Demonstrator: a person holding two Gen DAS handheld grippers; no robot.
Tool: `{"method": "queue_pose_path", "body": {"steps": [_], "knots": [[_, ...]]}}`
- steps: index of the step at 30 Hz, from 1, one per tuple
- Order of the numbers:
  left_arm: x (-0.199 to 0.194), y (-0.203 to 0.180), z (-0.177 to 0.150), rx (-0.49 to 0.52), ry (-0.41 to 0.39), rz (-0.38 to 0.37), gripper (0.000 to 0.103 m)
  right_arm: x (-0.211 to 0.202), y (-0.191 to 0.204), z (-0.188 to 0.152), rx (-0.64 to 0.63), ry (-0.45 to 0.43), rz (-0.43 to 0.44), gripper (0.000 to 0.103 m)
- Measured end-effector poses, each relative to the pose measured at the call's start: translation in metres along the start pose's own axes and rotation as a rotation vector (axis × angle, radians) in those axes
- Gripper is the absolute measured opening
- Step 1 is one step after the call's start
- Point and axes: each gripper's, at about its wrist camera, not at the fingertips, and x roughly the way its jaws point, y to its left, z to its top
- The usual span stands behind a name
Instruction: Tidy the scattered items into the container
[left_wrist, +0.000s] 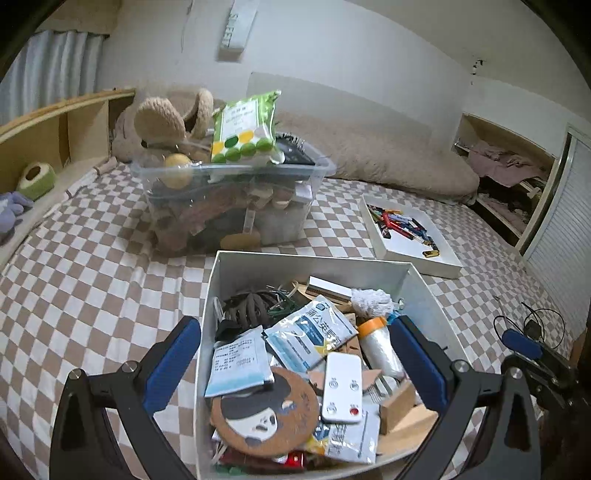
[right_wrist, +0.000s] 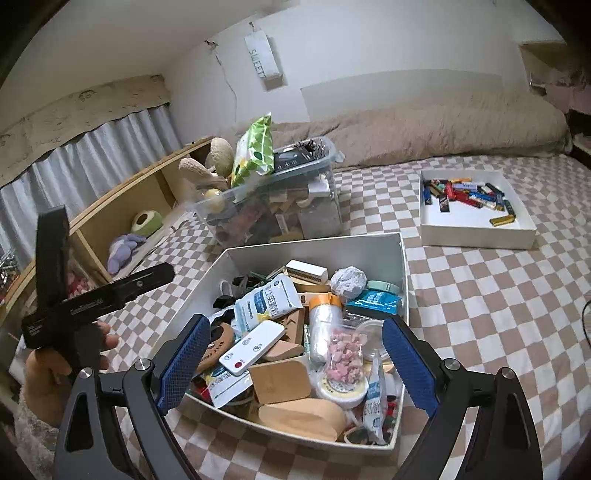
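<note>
A white box (left_wrist: 258, 273) stands on the checkered bed, piled with small items: a white remote (left_wrist: 341, 387), a round cork coaster with a face (left_wrist: 264, 410), blue-white sachets (left_wrist: 310, 332) and a roll with an orange cap (left_wrist: 376, 343). My left gripper (left_wrist: 295, 360) hangs over the box's near half, open, its blue pads straddling the pile and gripping nothing. In the right wrist view, the same box (right_wrist: 332, 251) also holds a bag of pink pieces (right_wrist: 345, 354). My right gripper (right_wrist: 295, 363) is open above it and holds nothing.
Behind the box is a clear plastic bin (left_wrist: 229, 206) stuffed with plush toys and a green pack (left_wrist: 243, 129). A shallow white tray (left_wrist: 413, 254) of small colourful items lies to the right. A wooden shelf (right_wrist: 122, 206) runs along the left, and black cables (left_wrist: 532, 325) lie at the right.
</note>
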Motion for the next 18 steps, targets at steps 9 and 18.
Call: {"method": "queue_pose_path", "body": {"steps": [9,18], "knots": [[-0.041,-0.012,-0.014,0.028,-0.050,-0.018,0.103,-0.033,0.017,-0.007,-0.045,-0.039,-0.025,0.094],[-0.080,-0.020,-0.033,0.038,-0.090,-0.013,0.103,-0.065,0.032,-0.018,-0.080,-0.083,-0.074,0.102]]}}
